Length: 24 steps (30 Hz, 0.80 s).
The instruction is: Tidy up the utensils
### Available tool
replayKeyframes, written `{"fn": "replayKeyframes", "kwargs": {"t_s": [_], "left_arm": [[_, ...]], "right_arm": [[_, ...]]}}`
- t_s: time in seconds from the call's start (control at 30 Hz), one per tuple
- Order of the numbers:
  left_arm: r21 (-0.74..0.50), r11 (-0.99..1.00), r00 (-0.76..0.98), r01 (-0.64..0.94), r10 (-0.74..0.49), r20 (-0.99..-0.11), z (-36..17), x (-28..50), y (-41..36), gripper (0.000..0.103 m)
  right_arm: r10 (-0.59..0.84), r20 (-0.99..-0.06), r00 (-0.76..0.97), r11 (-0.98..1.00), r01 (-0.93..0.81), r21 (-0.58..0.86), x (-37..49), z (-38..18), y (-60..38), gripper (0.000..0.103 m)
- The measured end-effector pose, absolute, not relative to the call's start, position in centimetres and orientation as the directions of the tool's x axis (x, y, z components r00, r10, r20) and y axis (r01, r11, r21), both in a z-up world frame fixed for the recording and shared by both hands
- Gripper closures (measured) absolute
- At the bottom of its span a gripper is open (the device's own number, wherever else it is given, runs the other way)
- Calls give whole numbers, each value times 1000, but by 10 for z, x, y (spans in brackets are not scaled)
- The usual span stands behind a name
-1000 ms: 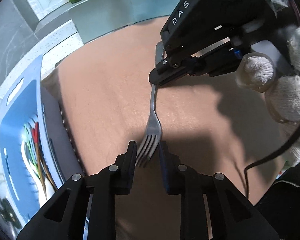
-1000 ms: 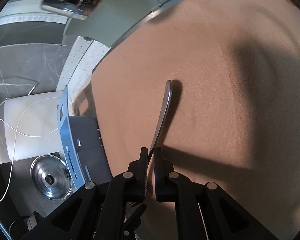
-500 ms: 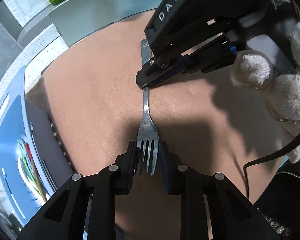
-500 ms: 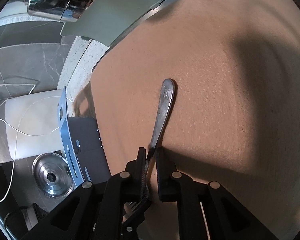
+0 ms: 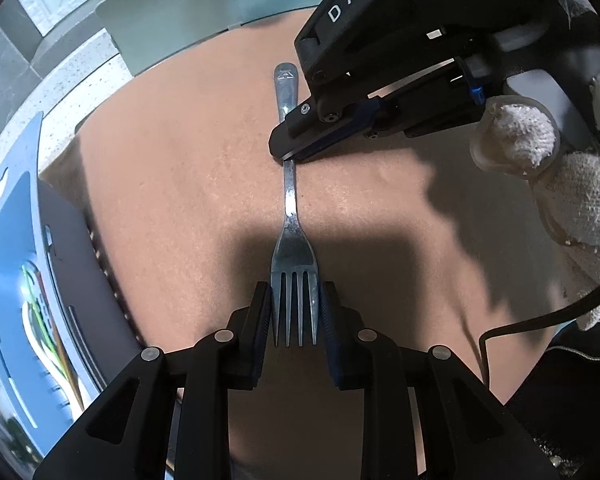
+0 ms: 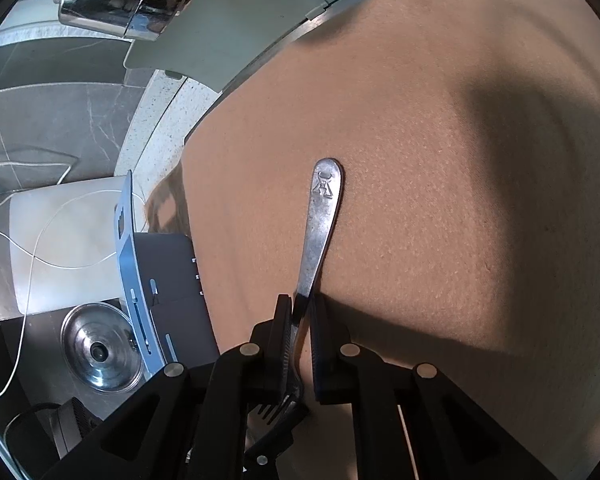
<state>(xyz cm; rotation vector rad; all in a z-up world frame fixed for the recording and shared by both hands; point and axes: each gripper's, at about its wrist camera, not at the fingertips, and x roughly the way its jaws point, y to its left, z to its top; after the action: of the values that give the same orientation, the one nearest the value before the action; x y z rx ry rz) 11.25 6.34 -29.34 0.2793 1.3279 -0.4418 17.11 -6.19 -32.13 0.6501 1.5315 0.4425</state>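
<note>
Left wrist view: I saw the fork (image 5: 290, 216) lying lengthwise over the tan cloth (image 5: 180, 184), tines toward my left tongs (image 5: 294, 312).
Left tongs: the pads flanked the tines at both outer edges; the jaws had just been opening slightly, and I could not tell whether they pressed or only touched.
Right tongs (image 6: 300, 320): I had them clenched on the fork's handle (image 6: 322, 216), mid-shaft.
Done so far: I judged some sorting finished, since coloured sticks, perhaps chopsticks, already lay in the blue-and-grey utensil tray (image 5: 8, 248) beside the cloth.
Left to do: I reckoned this fork, not yet in the tray, needed carrying over and setting down.
Unknown: whether other utensils waited out of view, I could not say.
</note>
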Motion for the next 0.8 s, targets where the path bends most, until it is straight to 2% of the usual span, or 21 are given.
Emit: {"fn": "replayKeyframes", "kwargs": {"t_s": [0.47, 0.8], "left_arm": [[-38, 889, 182, 456, -134, -974, -291, 104, 66, 81], [-32, 888, 221, 458, -149, -964, -269, 91, 63, 81]], "right_arm": [[654, -755, 41, 746, 134, 653, 166, -318, -65, 96], [672, -737, 69, 726, 137, 675, 161, -305, -72, 96]]}}
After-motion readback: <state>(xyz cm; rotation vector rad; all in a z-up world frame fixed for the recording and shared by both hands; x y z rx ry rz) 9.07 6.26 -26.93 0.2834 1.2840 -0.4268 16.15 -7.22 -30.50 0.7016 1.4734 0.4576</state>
